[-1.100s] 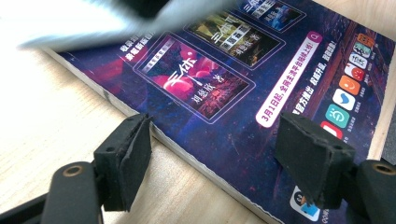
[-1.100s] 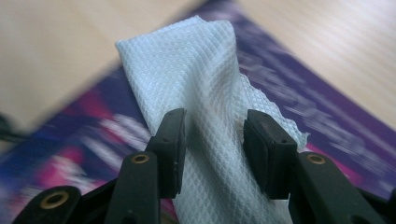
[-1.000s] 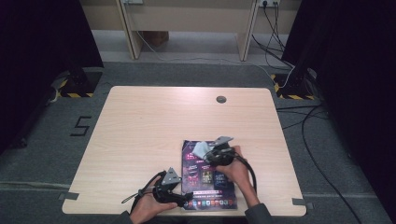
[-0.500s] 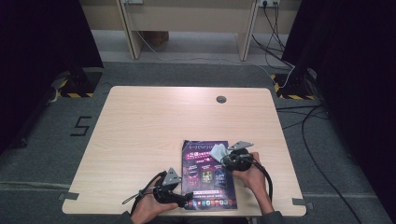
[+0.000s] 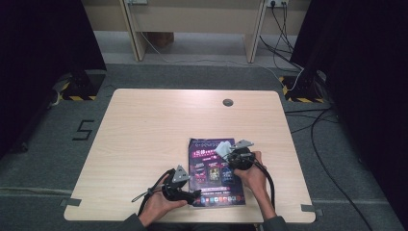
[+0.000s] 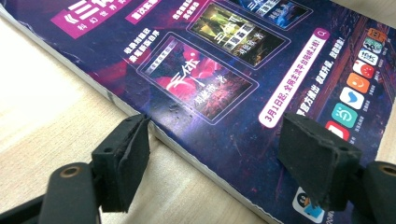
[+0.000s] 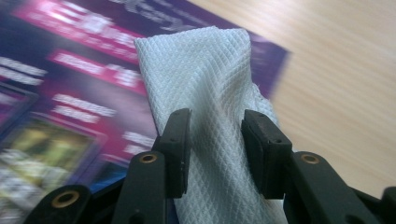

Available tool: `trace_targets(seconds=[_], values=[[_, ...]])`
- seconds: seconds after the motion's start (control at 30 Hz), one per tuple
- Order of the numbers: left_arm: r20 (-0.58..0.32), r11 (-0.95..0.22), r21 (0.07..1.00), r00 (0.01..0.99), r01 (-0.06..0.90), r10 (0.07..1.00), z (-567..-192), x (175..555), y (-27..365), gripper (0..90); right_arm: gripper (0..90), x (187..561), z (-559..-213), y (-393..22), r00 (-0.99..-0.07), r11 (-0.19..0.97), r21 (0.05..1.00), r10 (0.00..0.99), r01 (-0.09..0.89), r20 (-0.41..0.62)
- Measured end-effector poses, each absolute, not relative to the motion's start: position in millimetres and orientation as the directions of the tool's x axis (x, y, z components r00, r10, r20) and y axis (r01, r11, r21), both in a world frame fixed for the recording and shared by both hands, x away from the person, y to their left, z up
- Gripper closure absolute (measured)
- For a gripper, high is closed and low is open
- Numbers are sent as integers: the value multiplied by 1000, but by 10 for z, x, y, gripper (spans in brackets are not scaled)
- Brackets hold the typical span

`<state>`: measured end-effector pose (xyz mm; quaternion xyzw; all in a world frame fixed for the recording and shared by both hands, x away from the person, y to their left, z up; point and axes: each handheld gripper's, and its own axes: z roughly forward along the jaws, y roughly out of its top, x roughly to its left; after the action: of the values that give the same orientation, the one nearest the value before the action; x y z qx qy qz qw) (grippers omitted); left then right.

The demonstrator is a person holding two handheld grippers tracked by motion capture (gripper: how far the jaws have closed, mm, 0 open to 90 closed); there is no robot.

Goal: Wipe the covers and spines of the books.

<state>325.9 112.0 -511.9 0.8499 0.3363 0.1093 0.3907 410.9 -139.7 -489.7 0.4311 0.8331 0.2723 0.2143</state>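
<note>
1. On the counter [image 5: 144, 125], near the front edge, a purple magazine [image 5: 214, 168] lies flat; I see my two hands at its two sides in the high view.
2. Left hand-held gripper [image 5: 192, 196] sits at the magazine's lower left corner, low to the counter.
3. Left gripper view: jaws stand wide, one pad [image 6: 126, 161] on the bare wood just beside the magazine's edge, the other pad [image 6: 317, 161] over the cover. Whether the pads touch the paper I cannot tell. Nothing is pinched between them.
4. That view also gives the cover detail the high view blurs: framed pictures, pink text banners, a row of app icons along one side.
5. Right hand-held gripper [image 5: 230, 153] is over the magazine's upper right part, with a white cloth [image 5: 223, 148] at its tip.
6. Right gripper view: jaws have just been closing and are narrow, the cloth [image 7: 205, 93] bunched between the two pads [image 7: 180, 140], its waffle weave plain, the free end folded over the magazine [image 7: 70, 84] near its corner.
7. High view shows the cloth as a small pale patch resting on the cover; weave and grip are too small to read there.
8. Right gripper view is motion-blurred on the magazine side, sharp on the cloth.
</note>
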Motion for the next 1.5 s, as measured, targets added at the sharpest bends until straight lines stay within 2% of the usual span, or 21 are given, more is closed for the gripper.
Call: trace_targets(seconds=[0.1, 0.23, 0.33, 0.43, 0.57, 0.8, 0.9, 0.97, 1.13, 1.5], values=[[-60, -474, 742, 752, 473, 657, -5116, 3241, 1114, 261, 627, 4036, -4920, -1223, -585, 474, 655, 809, 588, -61], [-68, -461, 749, 747, 476, 661, -5127, 3232, 1122, 261, 626, 3926, -4935, -978, -663, 522, 663, 747, 537, -51], [-74, -452, 755, 747, 474, 660, -5130, 3223, 1132, 265, 598, 3898, -4932, -919, -683, 548, 659, 727, 515, -71], [-97, -433, 759, 741, 487, 665, -5143, 3224, 1151, 271, 570, 3938, -4939, -982, -667, 515, 662, 745, 545, -31], [-102, -439, 749, 742, 496, 663, -5123, 3188, 1195, 259, 569, 3987, -4924, -1109, -631, 512, 655, 773, 557, -68], [-70, -471, 755, 769, 457, 635, -5078, 2963, 1195, 266, 563, 4092, -4908, -1531, -495, 440, 652, 861, 617, -113], [-55, -486, 750, 774, 449, 631, -5076, 2926, 1193, 270, 570, 4072, -4914, -1601, -478, 413, 657, 874, 630, -91], [-52, -487, 750, 773, 448, 632, -5079, 2942, 1193, 269, 590, 4045, -4907, -1566, -483, 432, 653, 868, 622, -113], [-54, -488, 746, 771, 454, 635, -5078, 2951, 1211, 267, 596, 3958, -4902, -1422, -519, 476, 643, 843, 600, -141], [-106, -464, 745, 772, 479, 627, -5013, 2910, 1366, 254, 586, 3831, -4927, -905, -664, 519, 653, 747, 552, -33]])
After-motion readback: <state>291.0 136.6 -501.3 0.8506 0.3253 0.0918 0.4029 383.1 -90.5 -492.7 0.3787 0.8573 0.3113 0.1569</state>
